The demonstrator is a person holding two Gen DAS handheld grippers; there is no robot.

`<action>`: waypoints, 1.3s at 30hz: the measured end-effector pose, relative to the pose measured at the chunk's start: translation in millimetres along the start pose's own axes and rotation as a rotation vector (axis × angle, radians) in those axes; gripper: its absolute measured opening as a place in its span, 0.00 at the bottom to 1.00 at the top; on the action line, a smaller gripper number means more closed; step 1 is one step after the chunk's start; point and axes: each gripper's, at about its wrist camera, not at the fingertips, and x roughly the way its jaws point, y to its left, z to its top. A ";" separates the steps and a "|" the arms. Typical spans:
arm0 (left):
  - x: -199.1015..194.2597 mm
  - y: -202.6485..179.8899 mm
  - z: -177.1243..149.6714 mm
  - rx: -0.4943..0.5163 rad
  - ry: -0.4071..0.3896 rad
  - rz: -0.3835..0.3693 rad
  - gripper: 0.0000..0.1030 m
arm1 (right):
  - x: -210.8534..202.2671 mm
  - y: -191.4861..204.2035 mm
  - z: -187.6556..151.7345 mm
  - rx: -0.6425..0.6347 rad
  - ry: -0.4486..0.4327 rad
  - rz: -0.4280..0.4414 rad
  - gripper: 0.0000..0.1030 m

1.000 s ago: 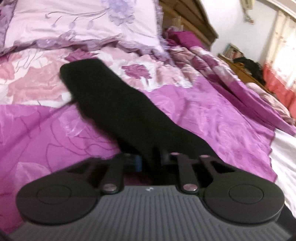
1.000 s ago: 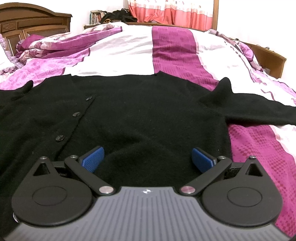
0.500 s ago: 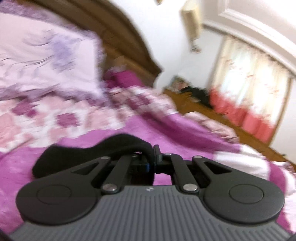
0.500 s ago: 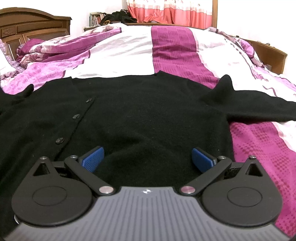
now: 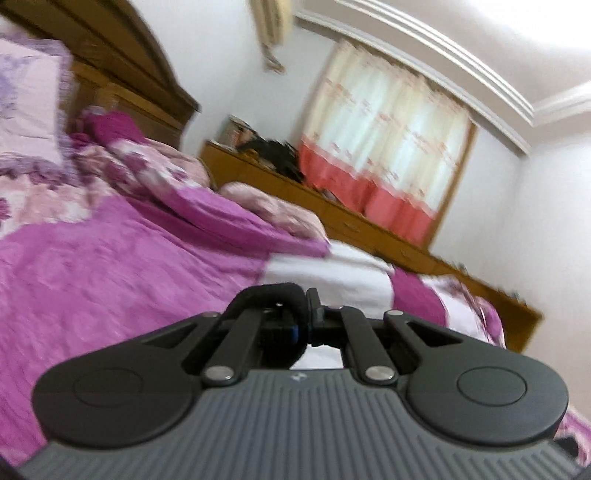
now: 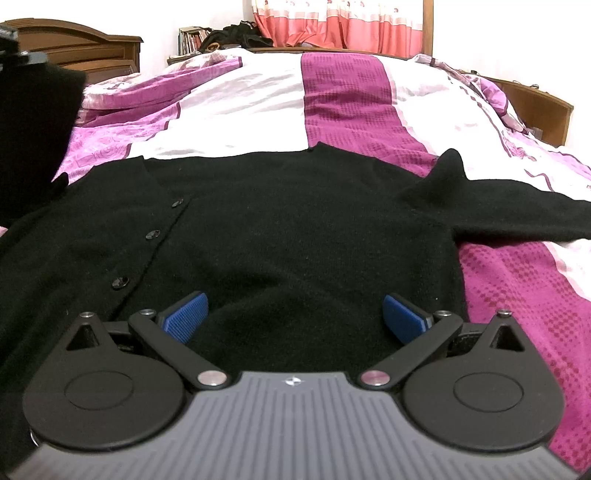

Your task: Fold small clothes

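text: none readable | labels: none | small emblem on right gripper (image 6: 295,325) body: illegible

Cardigan (image 6: 295,221) flat on bed (image 6: 343,92) — headboard (image 6: 85,44) behind, left.

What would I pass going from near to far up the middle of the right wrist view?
right gripper → black cardigan → pink and white bedspread → red curtain

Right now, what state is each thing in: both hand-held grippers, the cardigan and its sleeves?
Left hand-held gripper: shut on the left sleeve.
Right hand-held gripper: open, over the hem, holding nothing.
Black cardigan: flat on the bed, buttoned.
Left sleeve: lifted off the bed.
Right sleeve: spread out flat.
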 end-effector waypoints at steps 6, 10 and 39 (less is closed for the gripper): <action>15.5 -16.9 -41.2 0.096 0.149 -0.032 0.05 | -0.7 0.2 -0.5 -0.001 0.000 -0.001 1.00; 25.3 -13.2 -74.1 0.066 0.240 -0.051 0.06 | -0.5 0.2 -0.4 -0.001 0.000 -0.001 1.00; -86.8 75.7 -85.3 -0.150 0.299 0.257 0.49 | -58.5 30.0 24.8 -0.124 -0.183 0.340 1.00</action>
